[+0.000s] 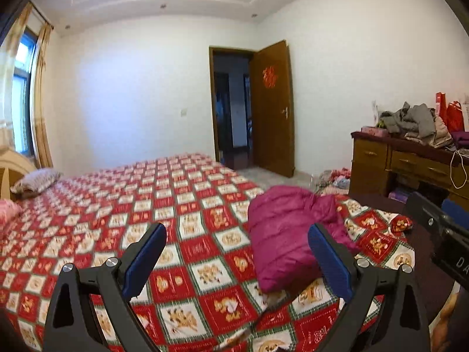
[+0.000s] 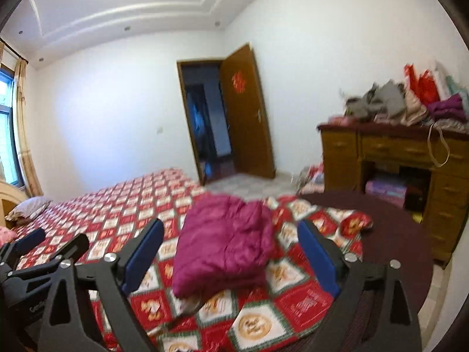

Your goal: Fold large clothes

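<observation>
Bed [image 1: 96,205]: my work surface, its checked cover spread flat so a big garment can lie open.
Jacket [image 1: 281,234]: the magenta bundle lies folded near the bed's corner, free of me.
Left gripper [image 1: 237,252]: jaws wide, nothing between them.
Right gripper [image 2: 231,249]: jaws spread wide, empty, hanging above the jacket [image 2: 225,237].

We see open bedspread [image 1: 123,205] left of the folded magenta coat [image 1: 281,234], free for passage toward the pillow [image 1: 36,180]; right of the coat, the cluttered wooden desk [image 2: 390,152] blocks reach.
</observation>
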